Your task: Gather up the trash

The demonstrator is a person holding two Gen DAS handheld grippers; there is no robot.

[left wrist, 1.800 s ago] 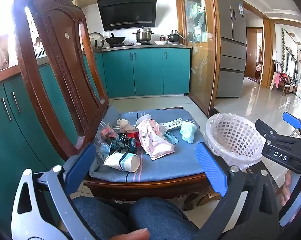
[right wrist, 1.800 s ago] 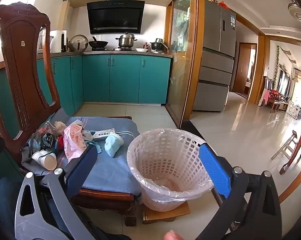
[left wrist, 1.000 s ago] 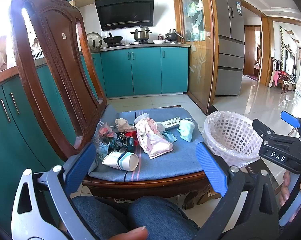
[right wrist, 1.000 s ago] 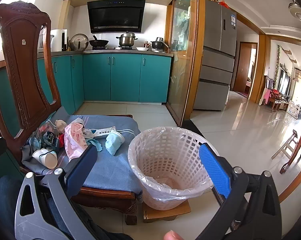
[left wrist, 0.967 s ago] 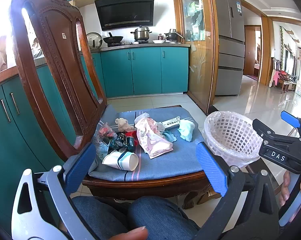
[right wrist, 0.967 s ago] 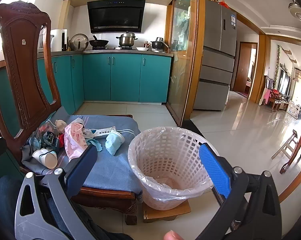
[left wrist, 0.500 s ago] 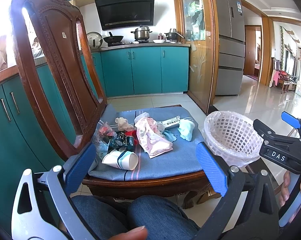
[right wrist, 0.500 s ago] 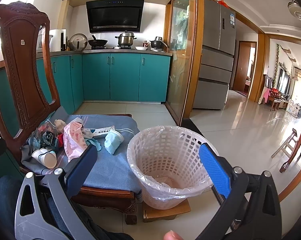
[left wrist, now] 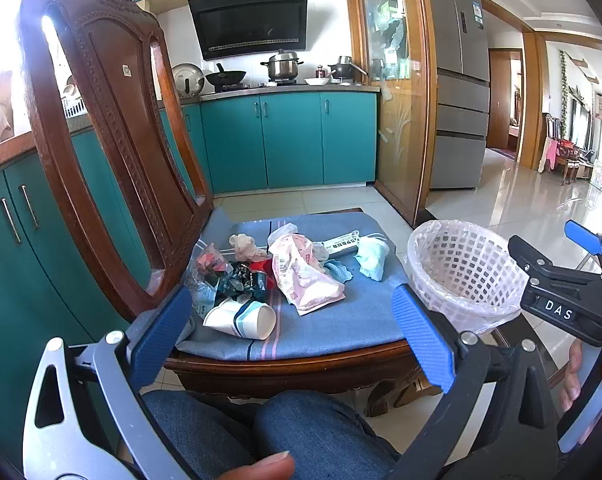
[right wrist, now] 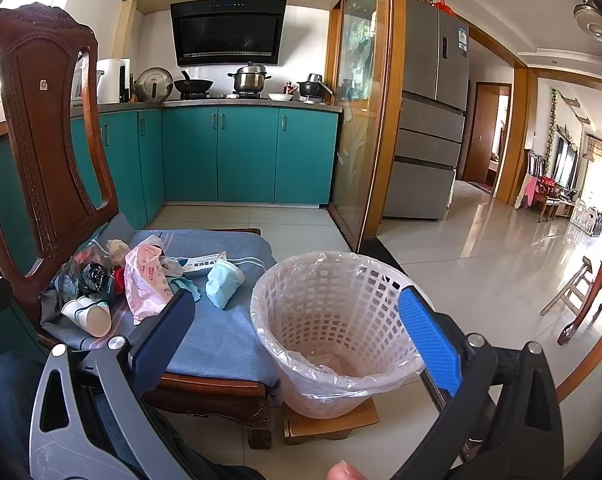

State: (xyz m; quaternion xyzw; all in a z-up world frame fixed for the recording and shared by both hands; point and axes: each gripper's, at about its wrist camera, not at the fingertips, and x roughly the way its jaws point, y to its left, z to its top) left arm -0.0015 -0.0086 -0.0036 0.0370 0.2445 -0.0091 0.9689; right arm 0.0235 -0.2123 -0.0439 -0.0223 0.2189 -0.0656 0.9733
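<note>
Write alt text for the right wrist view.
An open right hand-held gripper with blue pads frames a white plastic lattice wastebasket lined with a clear bag, standing on a small wooden block. Left of it, a carved wooden chair with a blue seat cushion holds scattered trash, including a tipped white paper cup.

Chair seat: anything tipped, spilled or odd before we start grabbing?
The paper cup lies tipped on its side at the cushion's near edge, mouth open; no spill visible. The rest is loose wrappers and tissue in a heap. The bin stands upright on a small wooden board.
</note>
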